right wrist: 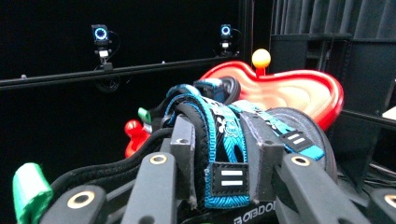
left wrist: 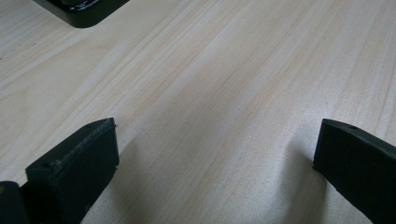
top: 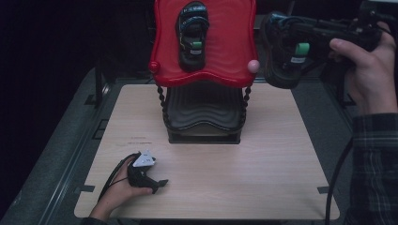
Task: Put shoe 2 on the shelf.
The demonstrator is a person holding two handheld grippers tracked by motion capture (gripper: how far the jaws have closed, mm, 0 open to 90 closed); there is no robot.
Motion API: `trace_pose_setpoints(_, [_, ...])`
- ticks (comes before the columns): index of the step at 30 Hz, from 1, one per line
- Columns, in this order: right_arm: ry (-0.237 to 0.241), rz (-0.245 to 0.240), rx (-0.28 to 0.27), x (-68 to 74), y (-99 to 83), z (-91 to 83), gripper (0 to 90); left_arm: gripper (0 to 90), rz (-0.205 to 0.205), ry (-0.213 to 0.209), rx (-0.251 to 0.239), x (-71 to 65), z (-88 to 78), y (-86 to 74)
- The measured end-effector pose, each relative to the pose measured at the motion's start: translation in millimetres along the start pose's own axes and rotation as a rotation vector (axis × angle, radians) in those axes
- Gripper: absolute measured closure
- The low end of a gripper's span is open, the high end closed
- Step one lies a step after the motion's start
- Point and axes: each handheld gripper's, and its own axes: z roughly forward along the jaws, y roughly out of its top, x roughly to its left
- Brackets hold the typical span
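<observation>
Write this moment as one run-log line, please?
right gripper: shut on sandal, held in the air beside red tray | second sandal: on tray | left gripper: open, on table

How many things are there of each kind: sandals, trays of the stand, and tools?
Sandals: 2, one on the red tray, one held in the right tool
Trays: 2, red tray and black tray
Tools: 2, left tool, right tool
Total: 6

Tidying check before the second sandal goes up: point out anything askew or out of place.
Nothing looks damaged or spilled. One sandal lies flat on the red top tray of the stand. Its mate is off the stand, held in the air right of the tray, clamped by its straps in the right gripper. The left gripper rests open on the table.
</observation>
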Motion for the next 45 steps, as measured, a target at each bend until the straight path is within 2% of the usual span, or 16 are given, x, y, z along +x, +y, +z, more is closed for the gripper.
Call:
trace_pose_setpoints(6, [0.026, -0.005, -0.003, -2.6, 15.9, 35.2, 67.5, 0.0, -0.001, 0.000, 0.000, 0.0, 0.0, 0.0])
trace_pose_setpoints(14, [0.041, 0.002, 0.012, -6.6, 15.6, 86.1, 67.5, 0.0, -0.001, 0.000, -0.002, -0.2, 0.1, -0.1])
trace_pose_setpoints(18, [0.034, -0.005, 0.023, -11.1, 13.2, 107.4, 67.5, 0.0, 0.001, 0.000, 0.001, 0.0, -0.1, 0.0])
trace_pose_setpoints(22, [-0.001, -0.015, 0.041, -14.4, 12.4, 127.2, 67.5, 0.0, 0.003, -0.002, 0.001, -0.2, -0.1, 0.0])
trace_pose_setpoints(27, [-0.030, -0.025, 0.044, -18.2, 10.4, 141.3, 67.5, 0.0, 0.006, -0.006, 0.002, -0.2, -0.2, 0.0])
trace_pose_setpoints(30, [-0.031, -0.021, 0.032, -20.3, 8.3, 145.7, 67.5, 0.0, 0.007, -0.007, 0.002, -0.4, -0.2, 0.0])
trace_pose_setpoints(33, [-0.034, -0.024, 0.046, -19.4, 5.5, 149.2, 67.4, 0.0, 0.008, -0.008, 0.002, -0.4, -0.2, 0.1])
trace_pose_setpoints(39, [-0.017, -0.030, 0.076, -14.8, -2.6, 156.2, 67.3, 0.0, 0.008, -0.008, 0.002, -0.5, -0.2, 0.0])
trace_pose_setpoints(45, [-0.002, -0.039, 0.087, -12.3, -8.8, 154.4, 66.8, 0.0, 0.008, -0.008, 0.002, -0.4, -0.2, 0.1])
